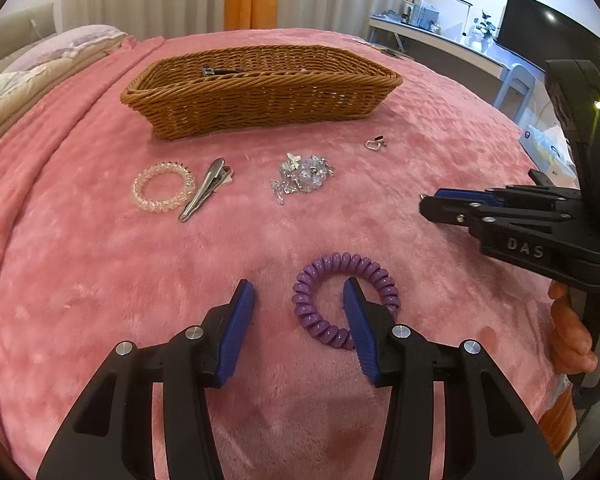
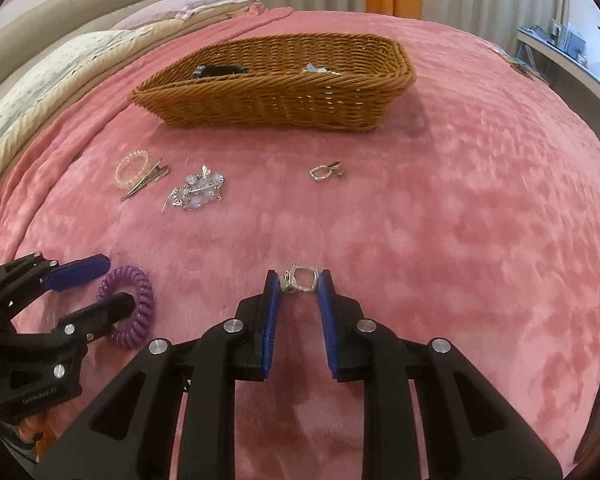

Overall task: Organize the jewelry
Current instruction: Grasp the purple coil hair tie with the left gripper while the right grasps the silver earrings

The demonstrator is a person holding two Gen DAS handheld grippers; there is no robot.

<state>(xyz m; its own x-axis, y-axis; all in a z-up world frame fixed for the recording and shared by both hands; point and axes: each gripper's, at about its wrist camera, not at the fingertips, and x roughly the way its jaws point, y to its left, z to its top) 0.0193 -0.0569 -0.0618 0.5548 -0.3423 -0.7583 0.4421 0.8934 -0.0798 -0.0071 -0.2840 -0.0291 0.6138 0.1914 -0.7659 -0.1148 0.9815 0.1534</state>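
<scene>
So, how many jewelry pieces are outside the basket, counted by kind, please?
Coil hair ties: 2 (purple, clear)
Metal hair clip: 1
Crystal bead cluster: 1
Small silver ring-shaped pieces: 2 (one on the blanket, one in the right claw)
Total: 6

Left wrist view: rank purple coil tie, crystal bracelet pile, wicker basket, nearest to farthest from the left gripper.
1. purple coil tie, at the left gripper, one finger inside its ring.
2. crystal bracelet pile, mid-blanket, straight ahead.
3. wicker basket, at the back, beyond all the loose pieces.
</scene>
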